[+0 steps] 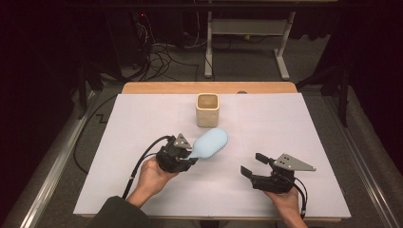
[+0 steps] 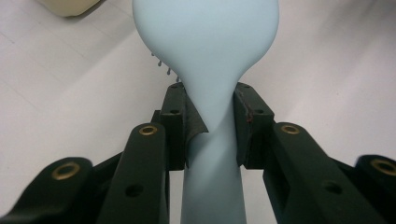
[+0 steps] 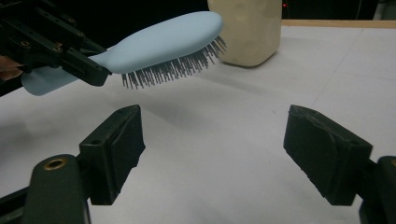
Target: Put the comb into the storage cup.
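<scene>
My right gripper (image 3: 212, 154) sits nearest me with its jaws spread wide over the bare white table (image 1: 304, 123). Farther in, my left gripper (image 2: 210, 126) is clamped on the handle of the blue brush (image 2: 205, 42), held off the table, bristles down. Beyond its head stands the beige cup (image 1: 207, 109).

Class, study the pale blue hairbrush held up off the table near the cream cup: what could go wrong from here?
1. The left gripper clamps the pale blue plastic hairbrush only at its narrow neck, so the heavy head might pivot or slip.
2. The bristles point down, near the cream square cup; they may catch its rim and tip it.
3. The right gripper is open and holds nothing, so it offers no support.
</scene>
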`<state>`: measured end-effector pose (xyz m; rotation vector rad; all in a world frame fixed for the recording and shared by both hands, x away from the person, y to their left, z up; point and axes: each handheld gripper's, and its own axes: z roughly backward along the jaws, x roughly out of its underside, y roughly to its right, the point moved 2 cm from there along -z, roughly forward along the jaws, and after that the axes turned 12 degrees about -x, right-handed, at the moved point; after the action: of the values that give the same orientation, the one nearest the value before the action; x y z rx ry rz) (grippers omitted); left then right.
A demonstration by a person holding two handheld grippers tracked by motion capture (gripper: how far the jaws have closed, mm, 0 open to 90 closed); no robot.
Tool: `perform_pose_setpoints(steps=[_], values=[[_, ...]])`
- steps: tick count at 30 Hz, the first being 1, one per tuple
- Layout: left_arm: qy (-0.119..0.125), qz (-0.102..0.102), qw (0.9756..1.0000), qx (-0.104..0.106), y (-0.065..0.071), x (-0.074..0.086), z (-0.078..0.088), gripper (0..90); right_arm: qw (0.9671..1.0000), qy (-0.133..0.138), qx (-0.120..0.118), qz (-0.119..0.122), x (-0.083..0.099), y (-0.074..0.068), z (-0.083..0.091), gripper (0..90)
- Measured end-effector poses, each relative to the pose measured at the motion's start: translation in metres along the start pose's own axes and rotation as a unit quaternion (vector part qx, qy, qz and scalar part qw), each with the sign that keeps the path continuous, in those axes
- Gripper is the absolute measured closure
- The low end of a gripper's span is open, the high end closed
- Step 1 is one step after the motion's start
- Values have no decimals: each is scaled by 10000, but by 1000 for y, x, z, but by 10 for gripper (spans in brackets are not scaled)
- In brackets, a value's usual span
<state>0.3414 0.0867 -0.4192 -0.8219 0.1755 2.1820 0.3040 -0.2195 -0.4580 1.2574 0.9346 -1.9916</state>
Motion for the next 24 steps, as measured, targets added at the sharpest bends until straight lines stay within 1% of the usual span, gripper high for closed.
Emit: perform_pose_setpoints(steps=[2, 6, 11, 18, 24], values=[[22, -9, 10000, -20, 1, -2, -1, 692, 10000, -34, -30, -6, 0, -1, -3, 211], [58, -30, 10000, 16, 5, -6, -1, 692, 9999, -55, -91, -45, -1, -1, -8, 211], [97, -94, 9999, 58, 12, -11, -3, 692, 9997, -32, -182, -159, -3, 0, -14, 210], [149, -194, 9996, 102, 19, -18, -4, 692, 9991, -52, -234, -336, -4, 3, -22, 207], [174, -251, 9995, 122, 25, -20, -6, 692, 9988, -64, -270, -414, -5, 3, -28, 196]])
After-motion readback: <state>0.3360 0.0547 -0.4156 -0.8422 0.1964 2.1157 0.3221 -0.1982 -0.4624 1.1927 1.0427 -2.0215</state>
